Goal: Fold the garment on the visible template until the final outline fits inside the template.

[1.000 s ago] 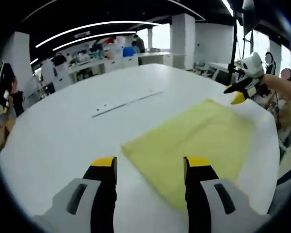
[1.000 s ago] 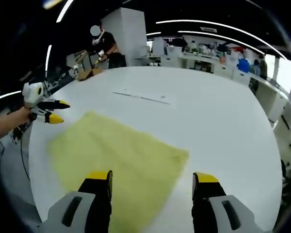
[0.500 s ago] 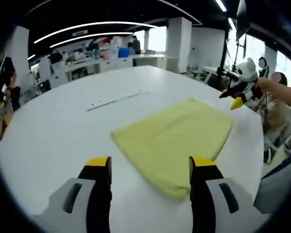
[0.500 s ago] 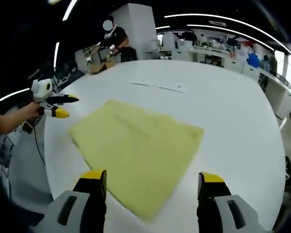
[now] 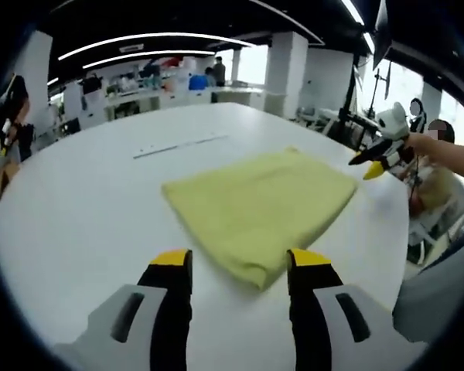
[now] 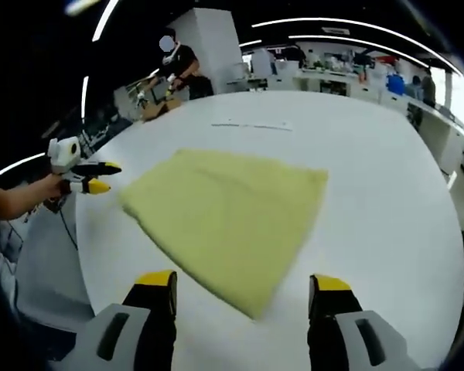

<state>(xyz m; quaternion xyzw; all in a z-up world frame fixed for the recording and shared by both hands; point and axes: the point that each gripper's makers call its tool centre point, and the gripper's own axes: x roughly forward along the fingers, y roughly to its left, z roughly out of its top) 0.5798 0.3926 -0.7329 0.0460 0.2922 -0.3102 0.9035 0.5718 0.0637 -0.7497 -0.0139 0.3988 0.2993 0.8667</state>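
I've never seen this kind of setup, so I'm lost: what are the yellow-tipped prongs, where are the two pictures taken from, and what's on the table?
A person holds a pair of tongs in each hand, each with a camera looking along its prongs. The left gripper view shows the left tongs, open and empty, with the right tongs at its right. The right gripper view shows the right tongs open and empty. A folded yellow garment lies flat on the white table. Nothing is held.

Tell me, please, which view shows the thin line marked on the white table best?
The left gripper view: the thin line runs long and fairly distinct beyond the yellow garment. In the right gripper view, the line appears shorter and fainter, also beyond the garment.
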